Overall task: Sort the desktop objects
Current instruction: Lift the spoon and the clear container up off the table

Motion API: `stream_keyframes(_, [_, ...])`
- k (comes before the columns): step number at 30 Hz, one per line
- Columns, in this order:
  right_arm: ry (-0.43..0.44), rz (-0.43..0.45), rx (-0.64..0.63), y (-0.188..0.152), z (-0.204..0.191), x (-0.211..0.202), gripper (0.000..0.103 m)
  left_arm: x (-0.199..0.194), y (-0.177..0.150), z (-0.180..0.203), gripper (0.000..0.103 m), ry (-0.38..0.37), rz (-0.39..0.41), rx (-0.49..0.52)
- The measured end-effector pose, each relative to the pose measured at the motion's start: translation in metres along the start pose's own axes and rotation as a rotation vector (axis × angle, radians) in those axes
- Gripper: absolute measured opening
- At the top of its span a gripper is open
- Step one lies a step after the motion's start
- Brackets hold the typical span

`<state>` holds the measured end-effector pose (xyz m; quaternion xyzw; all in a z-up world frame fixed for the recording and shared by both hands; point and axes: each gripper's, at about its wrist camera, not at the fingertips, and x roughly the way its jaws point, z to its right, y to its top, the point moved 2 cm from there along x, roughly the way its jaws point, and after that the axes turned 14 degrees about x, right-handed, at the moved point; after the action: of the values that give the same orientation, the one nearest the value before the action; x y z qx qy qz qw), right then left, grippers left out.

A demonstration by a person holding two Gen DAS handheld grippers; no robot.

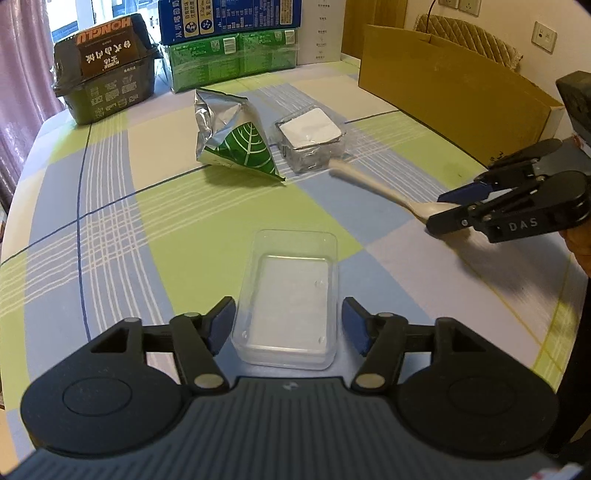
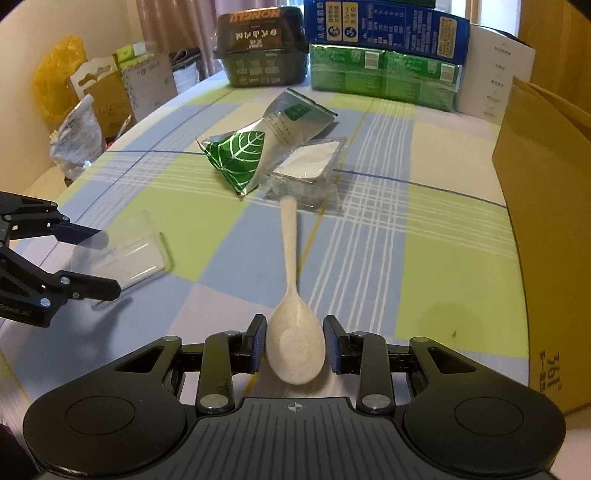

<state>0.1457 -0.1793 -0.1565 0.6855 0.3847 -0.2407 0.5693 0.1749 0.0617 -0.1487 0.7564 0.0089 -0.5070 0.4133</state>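
Observation:
A cream spoon (image 2: 290,251) lies along the checked tablecloth (image 2: 443,229), its bowl between my right gripper's (image 2: 295,341) pads, which are shut on it. In the left wrist view that right gripper (image 1: 439,212) sits at the right with the spoon (image 1: 369,182) pointing away from it. My left gripper (image 1: 288,325) stands open around an empty clear plastic tray (image 1: 291,280), with a small gap on each side. A silver pouch with a green leaf (image 1: 232,136) and a clear box of white contents (image 1: 310,134) lie farther back, the spoon's handle tip near that box.
A tall cardboard box (image 1: 443,92) lines the right side. At the back stand a black food box (image 1: 103,74), green packs (image 1: 232,59) and a blue carton (image 1: 229,14). Bags (image 2: 74,136) sit beyond the table's left edge.

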Motion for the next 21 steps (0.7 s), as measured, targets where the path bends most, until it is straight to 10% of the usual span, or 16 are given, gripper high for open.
stream_keyframes(21, [0.013,0.075,-0.062,-0.015,-0.002,-0.004,0.035,0.005,0.001,0.002,0.063,0.013,0.053,-0.064])
